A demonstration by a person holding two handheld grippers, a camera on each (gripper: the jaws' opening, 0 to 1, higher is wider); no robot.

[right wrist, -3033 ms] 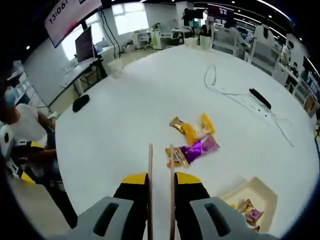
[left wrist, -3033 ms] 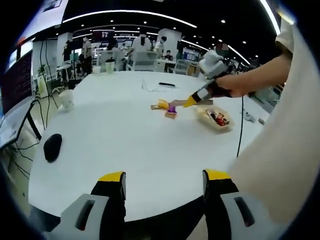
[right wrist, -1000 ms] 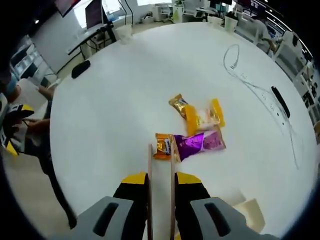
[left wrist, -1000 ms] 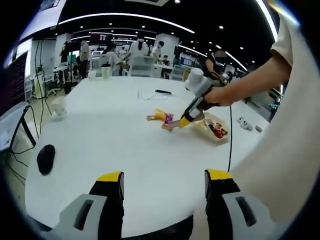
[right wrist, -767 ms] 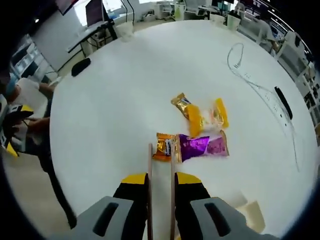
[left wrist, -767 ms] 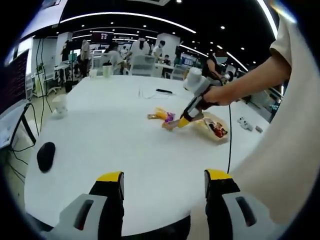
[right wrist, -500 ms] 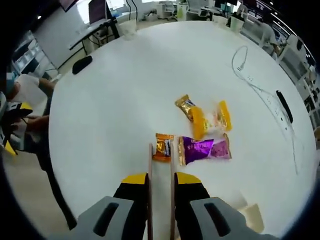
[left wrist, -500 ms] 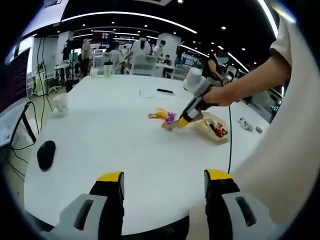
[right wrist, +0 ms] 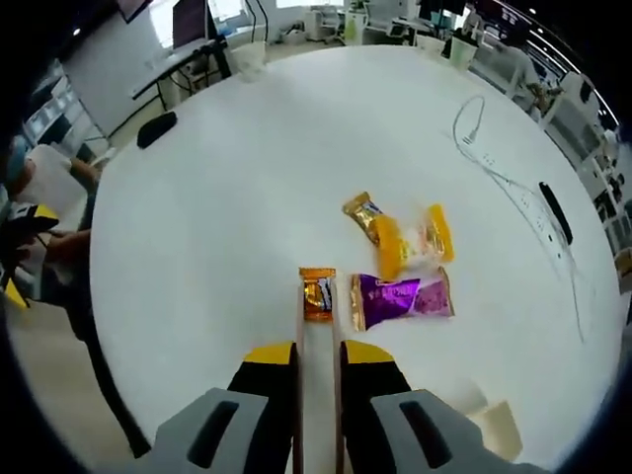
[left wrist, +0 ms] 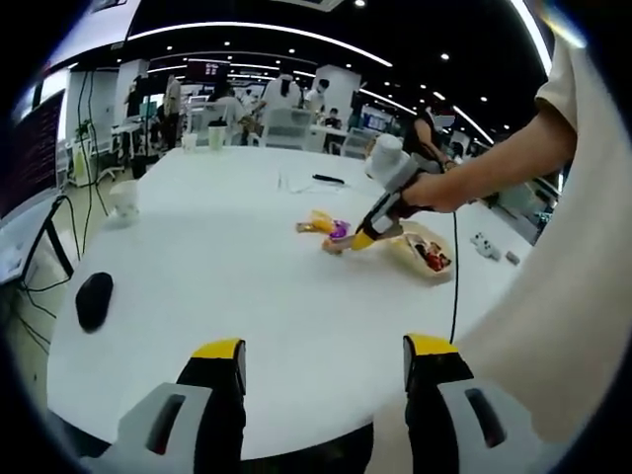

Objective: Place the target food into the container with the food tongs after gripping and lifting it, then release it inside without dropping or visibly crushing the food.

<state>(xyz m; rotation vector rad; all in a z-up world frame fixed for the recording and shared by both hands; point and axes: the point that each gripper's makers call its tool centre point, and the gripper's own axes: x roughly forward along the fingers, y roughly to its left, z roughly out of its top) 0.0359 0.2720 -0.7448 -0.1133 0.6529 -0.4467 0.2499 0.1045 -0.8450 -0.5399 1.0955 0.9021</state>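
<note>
While the right hand-held gripper (right wrist: pixel 318 348) keeps the food tongs (right wrist: pixel 318 321) squeezed, their tips flank the small orange packet (right wrist: pixel 317 293) lying flat on the desk (right wrist: pixel 197 207). Light, crinkly and probably slippery, it wants pinching across its middle. The left hand-held gripper (left wrist: pixel 322 357) hangs wide open, empty.

The tabletop (right wrist: pixel 217 197) is plain white. On it lie an orange packet (right wrist: pixel 317 293), a purple packet (right wrist: pixel 400 297) and a yellow-orange packet (right wrist: pixel 387 240); the container (left wrist: pixel 423 247) is cream, the mouse (left wrist: pixel 93 298) black.
</note>
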